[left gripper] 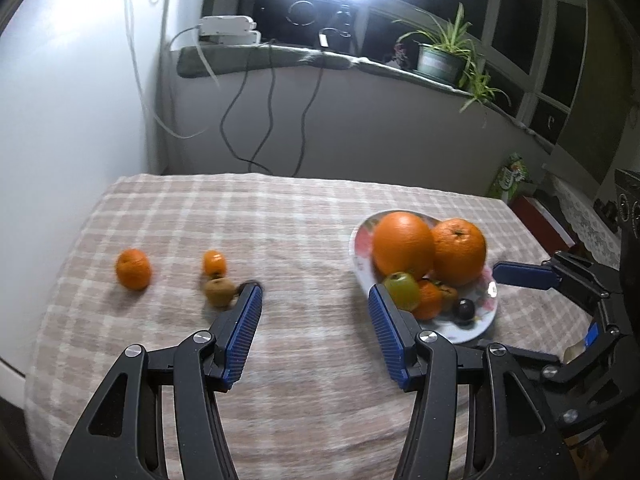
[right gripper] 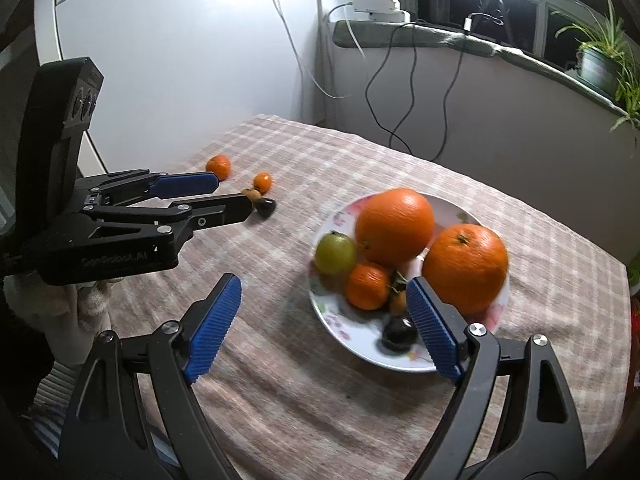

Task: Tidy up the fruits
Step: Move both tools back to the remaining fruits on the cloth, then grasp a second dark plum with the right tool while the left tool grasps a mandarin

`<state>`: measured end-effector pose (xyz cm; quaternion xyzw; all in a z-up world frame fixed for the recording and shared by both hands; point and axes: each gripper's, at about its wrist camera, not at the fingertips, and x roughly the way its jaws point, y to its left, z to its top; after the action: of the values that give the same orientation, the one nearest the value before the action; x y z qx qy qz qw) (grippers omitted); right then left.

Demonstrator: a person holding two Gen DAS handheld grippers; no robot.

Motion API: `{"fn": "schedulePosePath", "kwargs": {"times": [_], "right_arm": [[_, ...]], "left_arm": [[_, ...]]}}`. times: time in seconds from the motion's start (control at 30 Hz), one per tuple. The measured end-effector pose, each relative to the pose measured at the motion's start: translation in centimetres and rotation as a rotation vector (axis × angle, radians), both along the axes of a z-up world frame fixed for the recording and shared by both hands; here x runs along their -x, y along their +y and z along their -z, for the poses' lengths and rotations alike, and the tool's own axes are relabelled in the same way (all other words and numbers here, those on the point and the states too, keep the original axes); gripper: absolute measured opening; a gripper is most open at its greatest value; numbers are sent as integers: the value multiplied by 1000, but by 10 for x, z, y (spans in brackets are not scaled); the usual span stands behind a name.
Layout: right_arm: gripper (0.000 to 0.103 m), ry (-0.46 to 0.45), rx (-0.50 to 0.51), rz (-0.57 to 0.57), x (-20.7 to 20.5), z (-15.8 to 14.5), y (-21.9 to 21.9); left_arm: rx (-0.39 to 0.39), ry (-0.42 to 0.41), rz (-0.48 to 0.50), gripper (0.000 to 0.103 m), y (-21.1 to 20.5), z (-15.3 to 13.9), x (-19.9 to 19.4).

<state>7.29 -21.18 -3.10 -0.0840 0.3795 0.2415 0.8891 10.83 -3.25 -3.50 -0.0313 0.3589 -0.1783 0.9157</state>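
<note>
1. Left tongs (left gripper: 316, 300) spread, nothing between them, above the checked surface (left gripper: 312, 232).
2. Right tongs (right gripper: 324, 300) spread, empty, over the near rim of the plate (right gripper: 340, 332).
3. Plate holds two large oranges (right gripper: 394, 226), a green fruit (right gripper: 335, 253) and smaller fruit.
4. Far left on the cloth: a tangerine (left gripper: 133, 269), a small orange fruit (left gripper: 214, 263), a brown fruit (left gripper: 219, 291).

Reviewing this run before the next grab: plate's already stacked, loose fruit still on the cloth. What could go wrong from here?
1. The plate is crowded: two big oranges lean over the smaller fruit, so adding more may roll something off.
2. The kiwi touches the small orange and a dark fruit; grabbing one could nudge the others.
3. The mandarin sits near the table's edge and may roll off if bumped.
</note>
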Motion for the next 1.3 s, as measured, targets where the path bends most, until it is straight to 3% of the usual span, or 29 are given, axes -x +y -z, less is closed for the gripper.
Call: {"fn": "schedulePosePath", "kwargs": {"times": [0.7, 0.87, 1.0, 1.3], "right_arm": [[86, 14, -56, -95, -26, 6, 87], [64, 48, -61, -77, -41, 20, 109], [43, 60, 0, -39, -55, 38, 124], [39, 97, 56, 10, -85, 60, 134]], "left_arm": [[45, 88, -204, 55, 116, 37, -25], [54, 96, -211, 55, 126, 41, -37], [75, 112, -215, 54, 135, 47, -47], [69, 125, -193, 48, 135, 56, -66]]}}
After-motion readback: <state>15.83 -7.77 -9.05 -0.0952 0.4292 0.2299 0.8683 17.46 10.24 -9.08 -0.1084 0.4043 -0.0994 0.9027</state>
